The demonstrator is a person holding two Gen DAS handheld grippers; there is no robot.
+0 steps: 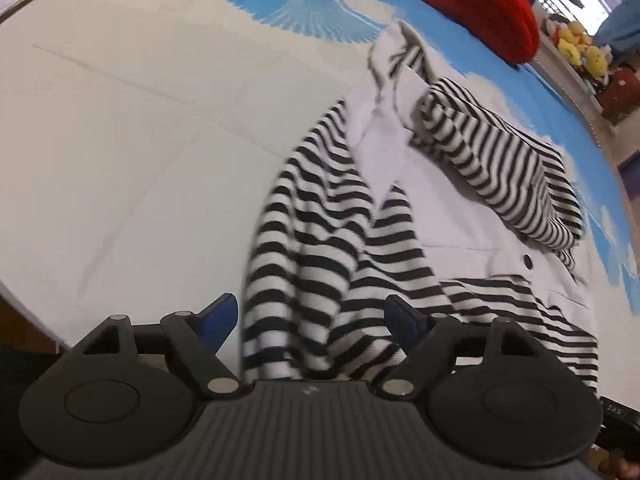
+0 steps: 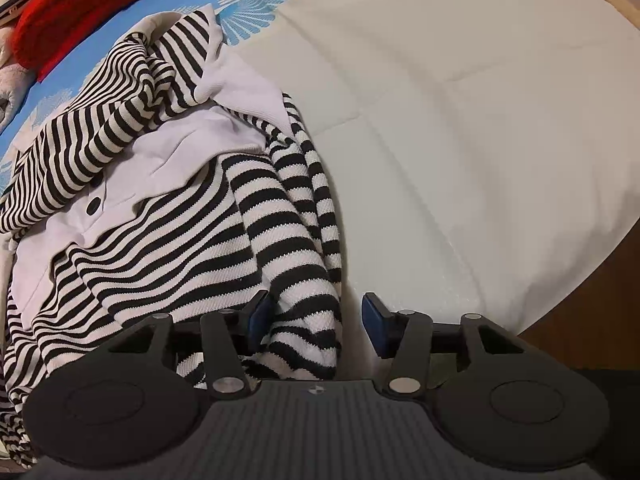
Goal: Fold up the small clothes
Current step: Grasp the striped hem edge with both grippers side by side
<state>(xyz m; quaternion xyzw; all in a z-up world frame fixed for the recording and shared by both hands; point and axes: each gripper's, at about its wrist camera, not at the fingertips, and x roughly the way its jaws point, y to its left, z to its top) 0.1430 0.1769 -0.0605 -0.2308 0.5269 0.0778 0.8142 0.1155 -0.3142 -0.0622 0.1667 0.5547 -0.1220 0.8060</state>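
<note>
A black-and-white striped knit top (image 1: 320,240) with a white shirt front (image 1: 400,140) and a dark button (image 1: 528,261) lies crumpled on the cream bed cover (image 1: 120,140). My left gripper (image 1: 312,318) points down at its near left edge, jaws wide apart. Striped fabric bunches between the blue pads (image 1: 218,316), and they do not press on it. In the right wrist view the same top (image 2: 180,240) fills the left half. My right gripper (image 2: 318,322) straddles a striped fold at the near right edge. Its left pad (image 2: 260,316) lies against the fabric and the right pad stands clear.
The cover (image 2: 480,140) carries a blue fan print along its far side. A red knit garment (image 1: 460,0) (image 2: 80,0) lies beyond the top. Yellow plush toys (image 1: 580,48) sit on a shelf past the bed. The bed edge and brown floor (image 2: 580,300) lie right.
</note>
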